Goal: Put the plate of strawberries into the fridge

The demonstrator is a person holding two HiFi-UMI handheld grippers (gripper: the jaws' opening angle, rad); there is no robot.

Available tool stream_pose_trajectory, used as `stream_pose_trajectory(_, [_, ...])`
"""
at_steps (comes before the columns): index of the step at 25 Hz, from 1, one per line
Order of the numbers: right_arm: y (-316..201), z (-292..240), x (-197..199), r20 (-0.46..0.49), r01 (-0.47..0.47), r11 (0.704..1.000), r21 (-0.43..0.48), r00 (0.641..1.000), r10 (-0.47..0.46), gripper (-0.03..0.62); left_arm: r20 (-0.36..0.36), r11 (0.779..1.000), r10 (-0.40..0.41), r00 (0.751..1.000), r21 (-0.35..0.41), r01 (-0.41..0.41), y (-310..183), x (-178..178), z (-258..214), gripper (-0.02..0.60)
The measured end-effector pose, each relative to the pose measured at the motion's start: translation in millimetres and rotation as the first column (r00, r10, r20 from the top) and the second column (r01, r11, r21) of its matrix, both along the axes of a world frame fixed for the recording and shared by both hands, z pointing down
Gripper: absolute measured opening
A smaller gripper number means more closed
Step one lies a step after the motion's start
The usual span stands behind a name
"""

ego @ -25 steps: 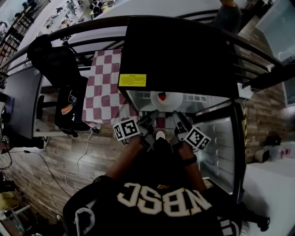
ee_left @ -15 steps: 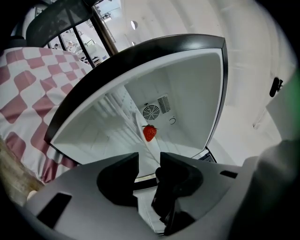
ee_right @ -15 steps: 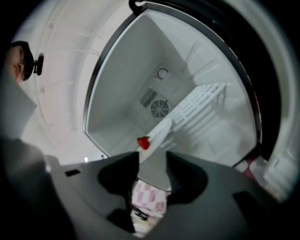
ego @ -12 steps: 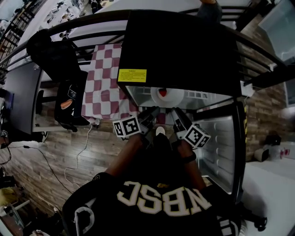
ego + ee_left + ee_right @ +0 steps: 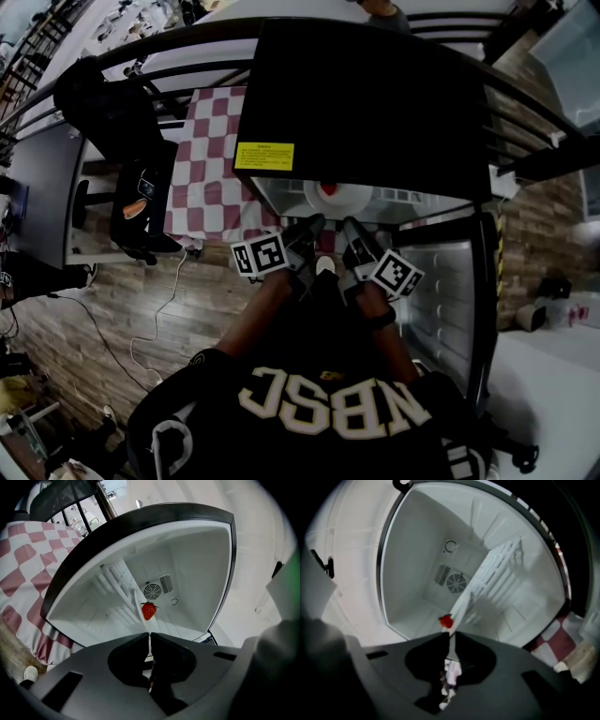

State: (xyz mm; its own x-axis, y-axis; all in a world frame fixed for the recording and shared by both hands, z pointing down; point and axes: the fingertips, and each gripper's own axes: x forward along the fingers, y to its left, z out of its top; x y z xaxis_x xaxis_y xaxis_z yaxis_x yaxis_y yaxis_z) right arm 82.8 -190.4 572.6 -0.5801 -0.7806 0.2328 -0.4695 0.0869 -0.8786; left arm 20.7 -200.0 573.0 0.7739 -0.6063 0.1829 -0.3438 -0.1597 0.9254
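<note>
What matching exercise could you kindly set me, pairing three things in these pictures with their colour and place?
Things:
1. strawberry
2. label
3. tablecloth

Descriptions:
A. yellow, stuck on the black fridge
B. red and white checks, beside the fridge
C. red, on the white plate inside the fridge

Pairs: 1-C, 2-A, 3-B.

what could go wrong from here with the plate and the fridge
1. The left gripper and right gripper are closing with only the thin rim of the plate between their jaws; a slip could tip it.
2. The strawberry lies loose and may roll off if the plate tilts.
3. The plate's far edge might catch the white rack inside the fridge.
</note>
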Motion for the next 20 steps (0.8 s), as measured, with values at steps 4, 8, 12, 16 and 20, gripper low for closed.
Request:
stream_pose_trajectory(4, [-5, 1, 0, 0.011, 0.003, 1.0, -0.005, 1.0, -0.003, 0.049, 0.014, 1.0, -0.011, 1.0, 0.004, 0.011, -6, 0, 1, 0.022])
stream_pose_trajectory(8, [-14, 1, 2, 0.013, -0.001, 1.0, -0.01, 1.0, 0.001, 0.049, 0.023, 1.0, -0.015, 1.0, 0.0, 0.015, -14, 2, 2, 0.017])
stream_pose_trajectory(12, [-23, 1, 5, 0.022, 0.001, 1.0, -0.018, 1.0, -0.001, 0.049, 0.022, 1.0, -0.024, 0.999, -0.006, 0.024, -20, 6, 3, 0.017])
stream_pose_trajectory(16, [-32, 4, 5, 0.043, 0.001, 0.999, -0.044, 0.999, 0.001, 0.048, 0.023, 0.999, -0.031, 0.999, -0.01, 0.031, -29, 7, 4, 0.017])
stream_pose_trajectory(20, [-39, 0, 6, 0.048, 0.001, 0.999, -0.043, 0.999, 0.001, 0.049, 0.019, 0.999, -0.037, 0.999, -0.008, 0.037, -36, 8, 1, 0.017])
